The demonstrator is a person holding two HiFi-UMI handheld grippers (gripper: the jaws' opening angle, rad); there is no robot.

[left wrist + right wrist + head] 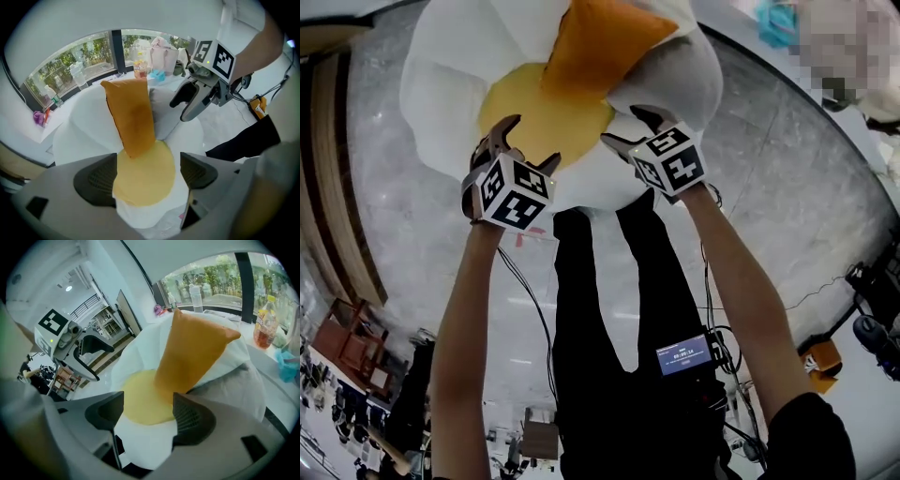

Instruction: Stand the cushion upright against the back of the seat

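Note:
An orange cushion stands upright on the yellow round seat pad, leaning against the white petal-shaped back of the seat. My left gripper hovers open over the seat's front edge, holding nothing. My right gripper is beside it, also open and empty, just short of the cushion's lower end. Each gripper shows in the other's view: the right gripper, the left gripper.
Behind the seat a white ledge by the windows carries a drink bottle, bags and a teal object. The person's dark trousers and cables are below. Wooden furniture stands at left on the glossy floor.

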